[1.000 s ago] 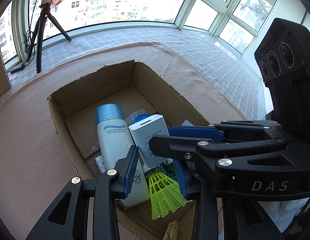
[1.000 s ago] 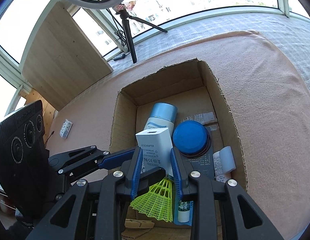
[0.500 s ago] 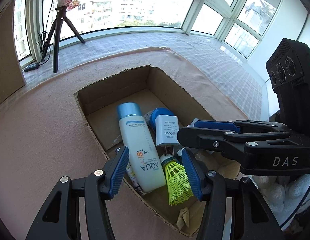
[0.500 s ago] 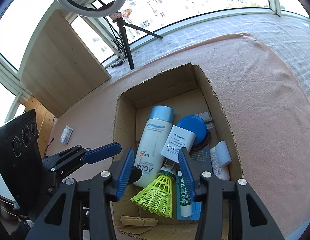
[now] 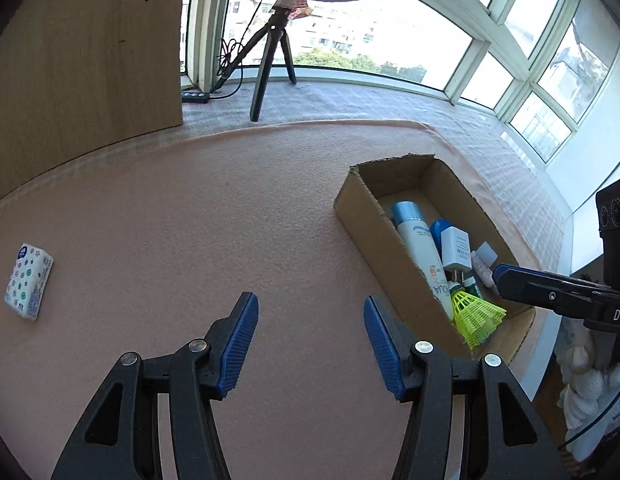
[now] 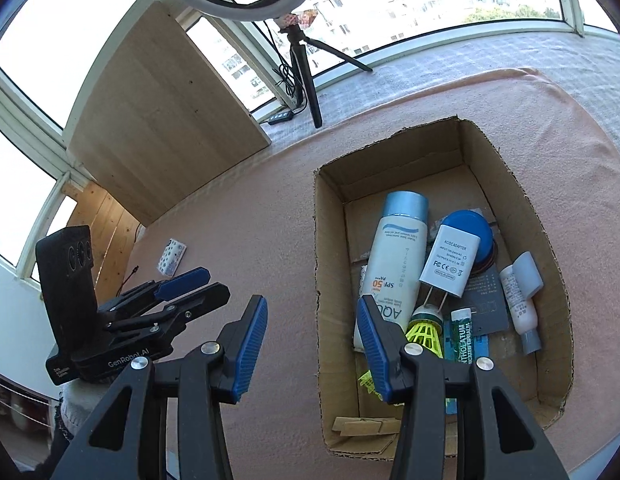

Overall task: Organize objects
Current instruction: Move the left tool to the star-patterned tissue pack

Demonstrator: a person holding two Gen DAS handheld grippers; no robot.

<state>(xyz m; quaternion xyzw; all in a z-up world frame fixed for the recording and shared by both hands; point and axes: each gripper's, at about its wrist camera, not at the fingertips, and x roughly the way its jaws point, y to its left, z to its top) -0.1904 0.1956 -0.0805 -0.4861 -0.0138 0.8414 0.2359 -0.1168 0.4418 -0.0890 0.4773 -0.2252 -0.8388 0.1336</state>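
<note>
Cardboard box [image 6: 552,280], now loaded with the white adapter [image 6: 450,266], which is let go and propped on the sunscreen bottle [image 6: 398,256] and the yellow shuttlecock [image 6: 426,330]. Both the left claw [image 5: 307,342] and the right claw [image 6: 312,346] are drawn back with jaws just opened and nothing between them. One tissue pack [image 5: 28,280] is left far off on the pink bench [image 5: 189,220], with no obstacle noted between; it is judged next.
</note>
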